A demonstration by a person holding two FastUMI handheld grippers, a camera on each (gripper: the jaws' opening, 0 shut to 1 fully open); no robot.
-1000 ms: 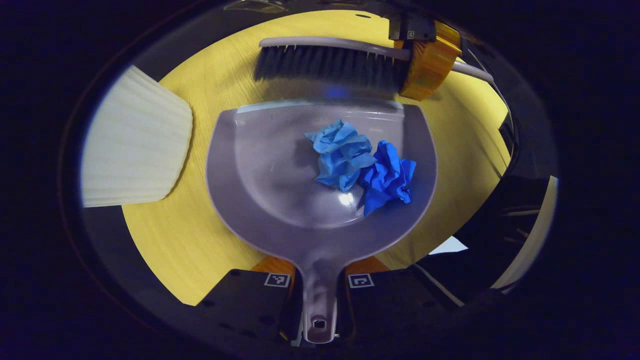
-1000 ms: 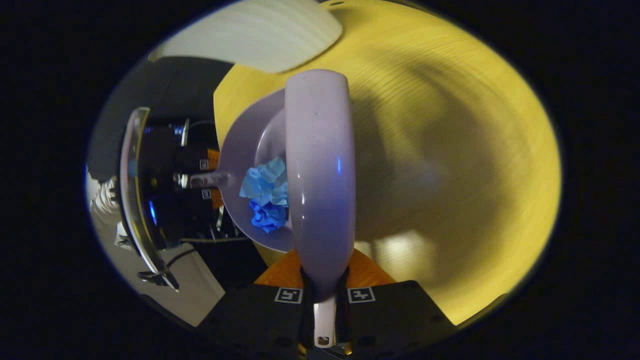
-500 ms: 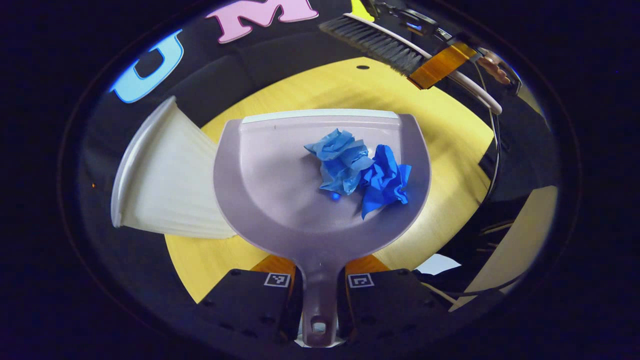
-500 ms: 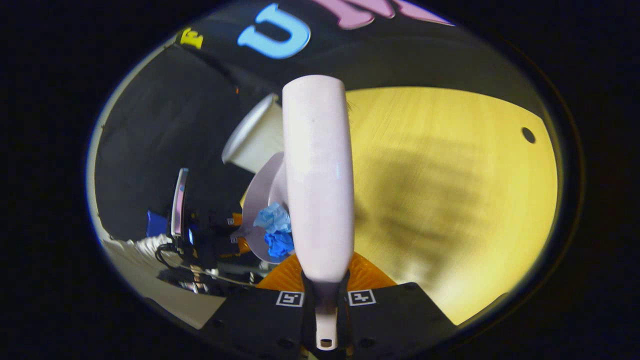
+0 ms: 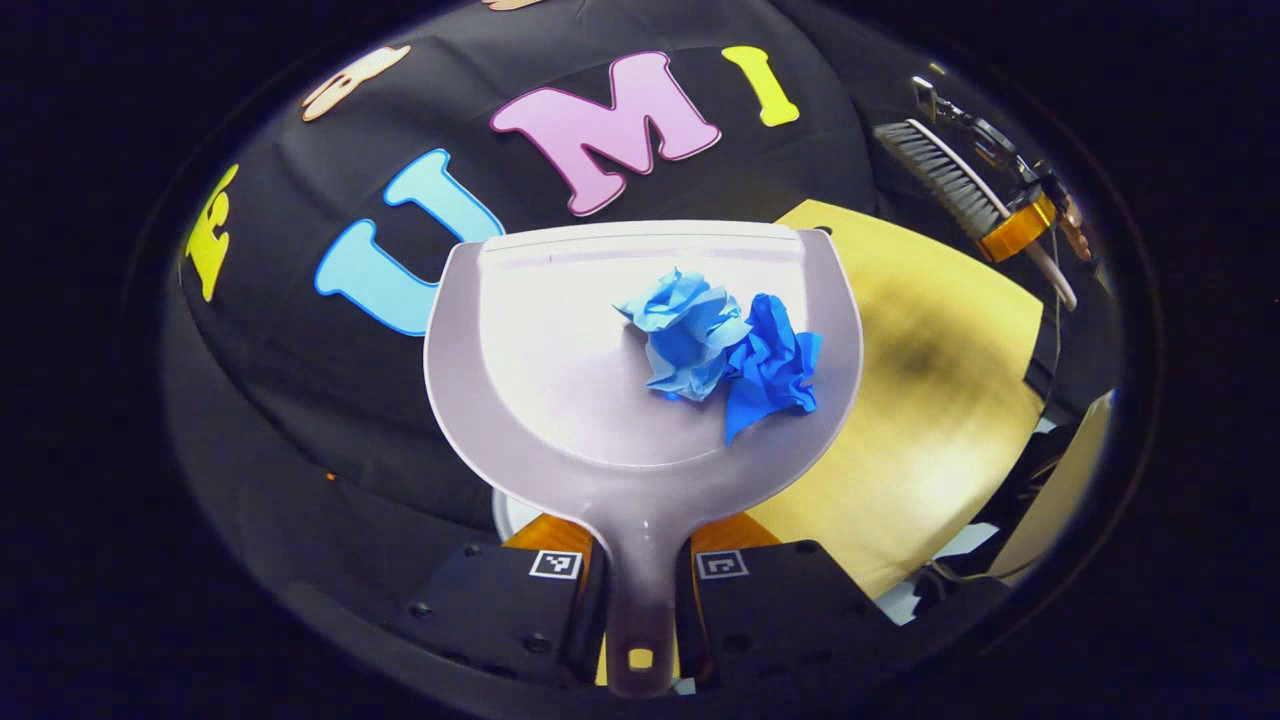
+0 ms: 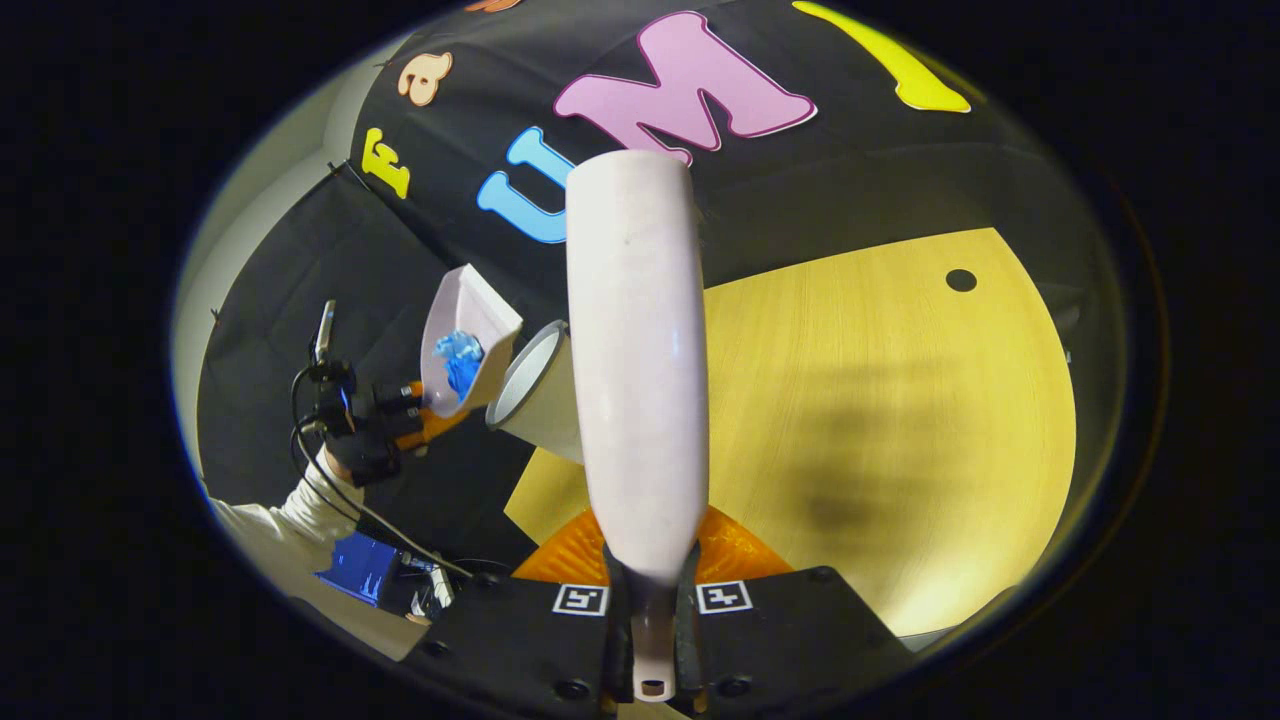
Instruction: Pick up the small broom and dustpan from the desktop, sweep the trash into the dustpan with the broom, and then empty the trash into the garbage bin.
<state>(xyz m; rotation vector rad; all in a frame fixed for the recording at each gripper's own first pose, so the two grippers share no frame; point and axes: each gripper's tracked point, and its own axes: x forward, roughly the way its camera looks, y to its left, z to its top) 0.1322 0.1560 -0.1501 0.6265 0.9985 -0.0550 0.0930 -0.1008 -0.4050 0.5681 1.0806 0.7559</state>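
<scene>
1. Dustpan (image 5: pixel 560 370) looks like light, stiff, smooth plastic; your left gripper (image 5: pixel 640 600) has its fingers clamped on the narrow handle, a sound place to hold.
2. Two crumpled blue paper wads (image 5: pixel 725 350) sit loose in the pan, light and likely to slide once you tilt it.
3. Pan's long axis runs from handle to lip, and the lip points away from you, toward the booth wall.
4. In the right gripper view the pan is raised just beside the white garbage bin (image 6: pixel 540 395), off the surface's (image 6: pixel 900 420) left edge.
5. Your right gripper (image 6: pixel 650 610) pinches the broom (image 6: pixel 635 350) handle, its long axis straight ahead.
</scene>
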